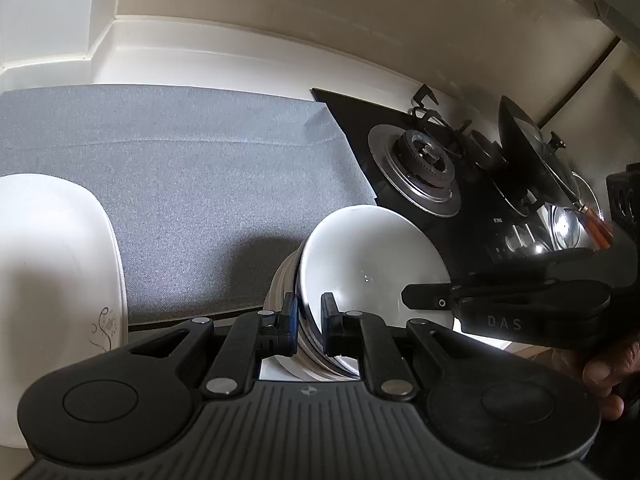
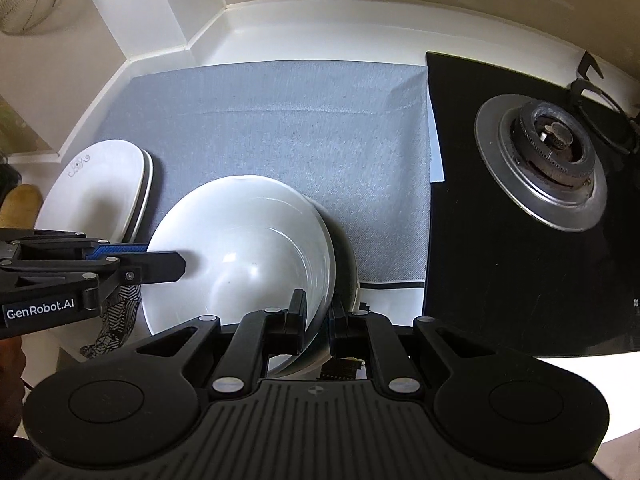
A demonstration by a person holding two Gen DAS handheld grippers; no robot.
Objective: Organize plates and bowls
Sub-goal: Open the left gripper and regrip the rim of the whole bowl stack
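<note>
You had your left gripper (image 1: 309, 322) closed on the near rim of the white bowl (image 1: 368, 260), one finger inside the rim and one outside, and the bowl sat on top of a stack of bowls (image 1: 282, 284) near the front edge of the tabletop (image 1: 132, 52). Your right gripper (image 2: 318, 314) was clamped on the same bowl's rim from the other side, its fingers pinching the thin wall. From the right wrist view the bowl (image 2: 244, 252) lay over the front hem of the grey cloth (image 2: 280, 120), just beside the black gas hob (image 2: 500, 240). A stack of square white plates (image 2: 100, 192) rested at the cloth's front left corner, close to the bowls but apart from them. In the left wrist view a pan with a glass lid (image 1: 532, 152) stood on the hob's far burner.
</note>
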